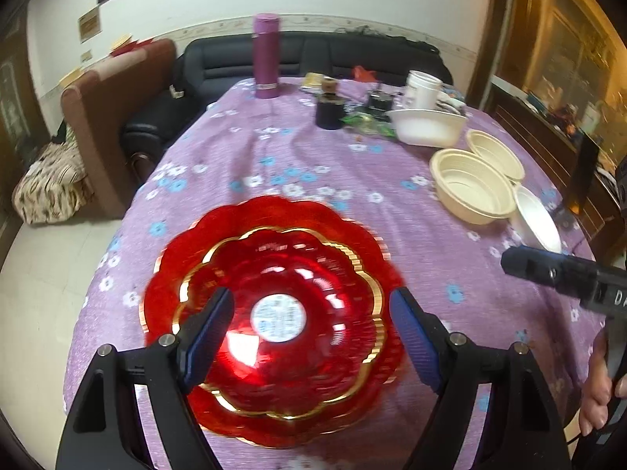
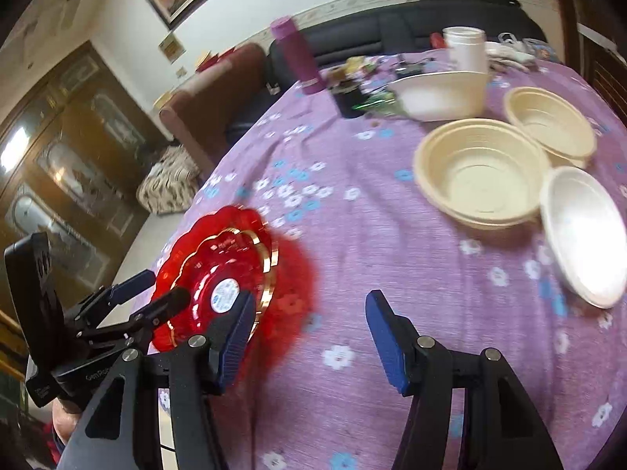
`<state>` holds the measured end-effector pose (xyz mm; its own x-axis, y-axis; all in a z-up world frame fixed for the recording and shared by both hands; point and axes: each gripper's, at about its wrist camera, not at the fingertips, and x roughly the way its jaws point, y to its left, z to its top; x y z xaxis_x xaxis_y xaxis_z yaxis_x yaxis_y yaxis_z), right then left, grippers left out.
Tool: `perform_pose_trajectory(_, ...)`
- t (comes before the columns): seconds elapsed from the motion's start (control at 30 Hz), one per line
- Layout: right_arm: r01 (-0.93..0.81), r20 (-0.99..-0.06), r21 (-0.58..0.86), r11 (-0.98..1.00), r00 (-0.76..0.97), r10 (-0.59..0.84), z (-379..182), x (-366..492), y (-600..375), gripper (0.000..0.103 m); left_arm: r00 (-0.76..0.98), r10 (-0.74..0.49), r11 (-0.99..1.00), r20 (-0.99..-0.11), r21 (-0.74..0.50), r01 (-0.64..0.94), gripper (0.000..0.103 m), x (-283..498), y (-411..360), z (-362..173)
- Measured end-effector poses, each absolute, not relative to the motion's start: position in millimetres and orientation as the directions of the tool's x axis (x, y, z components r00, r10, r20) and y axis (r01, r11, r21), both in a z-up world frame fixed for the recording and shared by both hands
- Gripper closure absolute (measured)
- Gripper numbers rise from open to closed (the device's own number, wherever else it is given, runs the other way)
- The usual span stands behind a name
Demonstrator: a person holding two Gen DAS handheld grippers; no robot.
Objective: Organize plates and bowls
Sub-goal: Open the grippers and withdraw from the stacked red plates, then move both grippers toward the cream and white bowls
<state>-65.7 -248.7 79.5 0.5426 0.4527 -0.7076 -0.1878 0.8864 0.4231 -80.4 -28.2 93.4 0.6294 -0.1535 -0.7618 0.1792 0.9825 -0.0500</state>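
Stacked red scalloped plates with gold rims [image 1: 274, 313] lie on the purple floral tablecloth [image 1: 313, 164] at the near left; they also show in the right wrist view [image 2: 219, 274]. My left gripper [image 1: 311, 333] is open just above them, fingers either side of the white centre sticker. My right gripper [image 2: 307, 337] is open and empty over bare cloth, right of the plates. Two cream bowls [image 2: 480, 176] [image 2: 550, 121] and a white bowl [image 2: 584, 235] sit at the right. A larger white bowl [image 2: 443, 94] stands behind them.
A purple flask [image 1: 265, 62], a dark jar [image 1: 330, 111], a white cup [image 1: 421, 86] and small clutter stand at the table's far side. A black sofa [image 1: 313, 55] and brown chair [image 1: 113, 117] lie beyond. The table edge falls away at the left.
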Motion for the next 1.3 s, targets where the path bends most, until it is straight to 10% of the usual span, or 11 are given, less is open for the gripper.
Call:
perform_pose_trajectory(1.1, 0.254, -0.668, 0.492, 0.832, 0.723, 0.174, 60.3, -119.4, -468.9, 0.04, 0.511, -0.356, 0.843, -0.783, -0.032, 0.537, 0.022, -25.7, -269.5, 110.0)
perform_pose_trajectory(1.3, 0.288, -0.688, 0.478, 0.83, 0.71, 0.15, 54.4, -114.5, -473.7, 0.04, 0.466, -0.33, 0.853, -0.821, -0.049, 0.519, 0.058, 26.7, -295.5, 94.7)
